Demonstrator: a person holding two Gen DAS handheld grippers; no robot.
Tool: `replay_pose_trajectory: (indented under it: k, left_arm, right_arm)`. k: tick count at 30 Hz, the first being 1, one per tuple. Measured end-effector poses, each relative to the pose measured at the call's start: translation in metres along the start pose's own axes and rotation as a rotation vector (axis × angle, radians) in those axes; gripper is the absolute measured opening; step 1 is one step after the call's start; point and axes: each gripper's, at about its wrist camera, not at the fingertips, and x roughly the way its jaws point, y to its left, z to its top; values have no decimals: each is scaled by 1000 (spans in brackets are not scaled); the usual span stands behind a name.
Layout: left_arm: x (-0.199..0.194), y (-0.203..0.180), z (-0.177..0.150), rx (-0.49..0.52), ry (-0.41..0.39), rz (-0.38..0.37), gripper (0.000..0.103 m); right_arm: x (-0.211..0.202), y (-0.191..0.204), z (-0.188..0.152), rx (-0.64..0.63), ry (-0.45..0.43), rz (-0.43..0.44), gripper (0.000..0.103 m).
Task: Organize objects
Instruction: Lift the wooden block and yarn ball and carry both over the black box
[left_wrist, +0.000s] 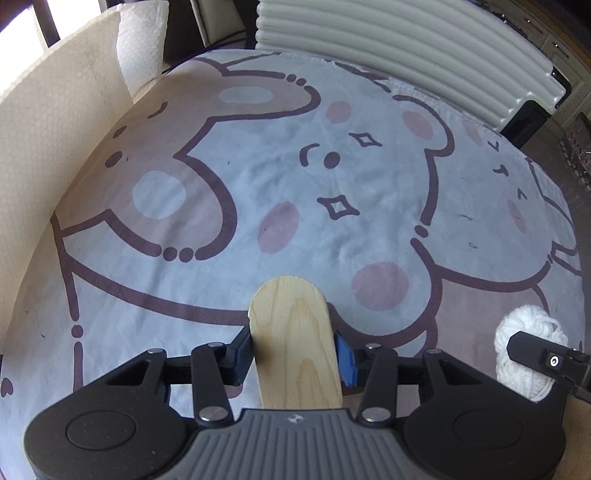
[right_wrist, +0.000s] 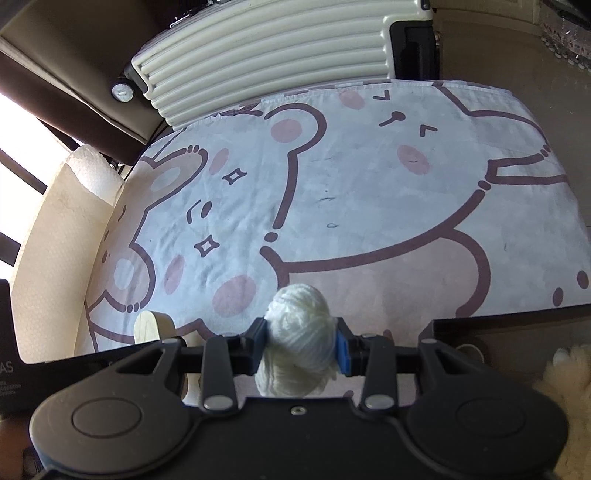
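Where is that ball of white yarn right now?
The white yarn ball is clamped in the right tongs, above the near edge of the bear-print cloth, with the wooden stick to its left.

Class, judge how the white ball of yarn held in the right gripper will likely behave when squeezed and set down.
The white ball of yarn looks soft, so it probably squashes between the right gripper's blue pads. Its rounded shape suggests it may roll on the bear-print cloth. It is likely light.

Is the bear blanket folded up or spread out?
Spread out. The bear blanket lies flat across the surface, its whole cartoon print showing.
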Motion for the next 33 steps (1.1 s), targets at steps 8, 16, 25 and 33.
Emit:
replay_pose_trajectory:
  k: [8, 16, 25, 33]
  left_arm:
    - [-38, -8, -5, 45, -92, -25, 47]
    - [-72, -20, -18, 71, -155, -59, 47]
    - [-102, -47, -36, 121, -211, -110, 47]
    - [-113, -73, -49, 155, -225, -146, 47]
  right_arm:
    - [-35, -1, -6, -15, -66, -21, 39]
    - [-73, -7, -18, -37, -124, -48, 39]
    - [-109, -22, -30, -47, -180, -84, 39]
    - [-133, -40, -42, -44, -205, -107, 39]
